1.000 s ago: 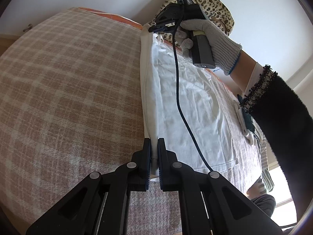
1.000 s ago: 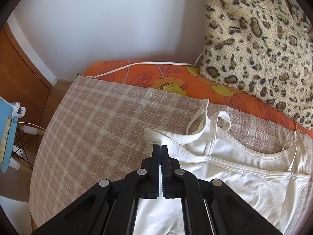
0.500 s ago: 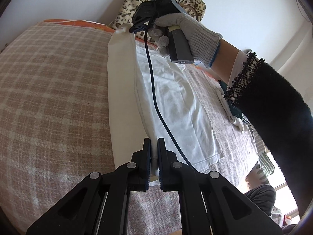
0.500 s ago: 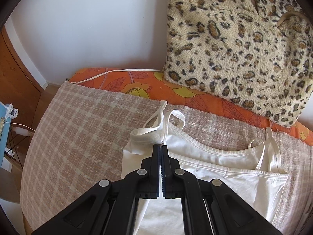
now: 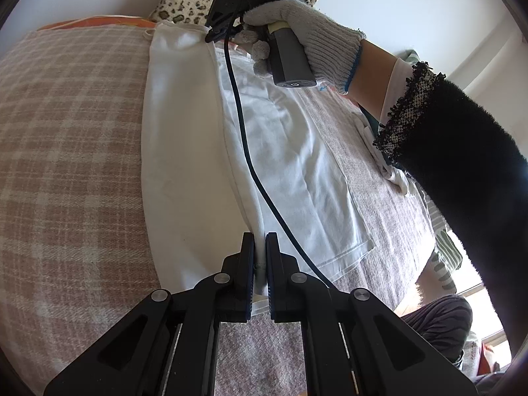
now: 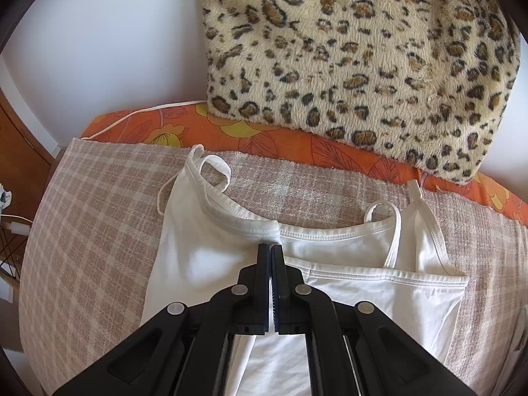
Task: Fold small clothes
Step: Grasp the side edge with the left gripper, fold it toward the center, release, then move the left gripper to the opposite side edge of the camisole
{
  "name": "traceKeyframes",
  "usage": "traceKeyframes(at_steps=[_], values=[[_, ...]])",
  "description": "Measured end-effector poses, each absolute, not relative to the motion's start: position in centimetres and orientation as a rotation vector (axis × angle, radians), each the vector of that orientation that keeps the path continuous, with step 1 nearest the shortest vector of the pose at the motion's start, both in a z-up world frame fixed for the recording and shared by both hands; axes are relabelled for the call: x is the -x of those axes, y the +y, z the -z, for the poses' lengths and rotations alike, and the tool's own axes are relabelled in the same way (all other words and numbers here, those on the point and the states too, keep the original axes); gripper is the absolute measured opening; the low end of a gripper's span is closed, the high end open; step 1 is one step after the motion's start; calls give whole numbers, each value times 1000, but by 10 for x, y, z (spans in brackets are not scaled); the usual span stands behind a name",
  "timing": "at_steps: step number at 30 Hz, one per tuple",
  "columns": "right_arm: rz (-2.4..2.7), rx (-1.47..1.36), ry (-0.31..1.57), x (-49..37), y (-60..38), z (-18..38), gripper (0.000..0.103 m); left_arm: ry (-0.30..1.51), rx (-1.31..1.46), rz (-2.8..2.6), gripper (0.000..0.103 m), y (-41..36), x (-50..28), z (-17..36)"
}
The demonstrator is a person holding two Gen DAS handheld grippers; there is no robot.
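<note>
Both tongs are clamped on the white top's folded edge, the left tongs point(image 5: 260, 250) at the hem, the right tongs point(image 6: 270, 250) at the neckline, so the white top point(image 5: 184, 138) folds lengthwise evenly on the bed point(image 5: 66, 132).

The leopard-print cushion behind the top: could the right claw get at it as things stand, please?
Probably not yet: the right claw is shut on the white top, though nothing lies between it and the leopard-print cushion.
</note>
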State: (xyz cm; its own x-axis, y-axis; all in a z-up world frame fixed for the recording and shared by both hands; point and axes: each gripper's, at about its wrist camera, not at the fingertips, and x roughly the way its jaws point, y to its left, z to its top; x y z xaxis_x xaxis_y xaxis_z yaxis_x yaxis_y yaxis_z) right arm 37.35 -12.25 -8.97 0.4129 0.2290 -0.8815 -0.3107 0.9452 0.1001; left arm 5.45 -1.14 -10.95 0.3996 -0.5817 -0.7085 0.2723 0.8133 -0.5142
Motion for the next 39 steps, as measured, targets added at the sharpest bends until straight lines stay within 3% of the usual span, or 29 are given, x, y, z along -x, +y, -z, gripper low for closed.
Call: traceKeyframes(at_steps=[4, 9, 12, 16, 22, 39], values=[[-342, 73, 1104, -377, -125, 96, 0, 1046, 371, 586, 5, -15, -59, 113], [-316, 95, 1115, -383, -126, 104, 0, 1087, 410, 667, 28, -21, -56, 116], [-296, 96, 1123, -385, -132, 107, 4, 1083, 349, 693, 28, -26, -49, 113], [-280, 117, 1112, -381, -144, 100, 19, 1078, 315, 710, 28, -28, -41, 109], [-276, 84, 1071, -364, -174, 74, 28, 1051, 300, 689, 28, -21, -36, 101], [-277, -78, 916, -237, -300, 2, 34, 911, 82, 649, 28, -68, -11, 80]])
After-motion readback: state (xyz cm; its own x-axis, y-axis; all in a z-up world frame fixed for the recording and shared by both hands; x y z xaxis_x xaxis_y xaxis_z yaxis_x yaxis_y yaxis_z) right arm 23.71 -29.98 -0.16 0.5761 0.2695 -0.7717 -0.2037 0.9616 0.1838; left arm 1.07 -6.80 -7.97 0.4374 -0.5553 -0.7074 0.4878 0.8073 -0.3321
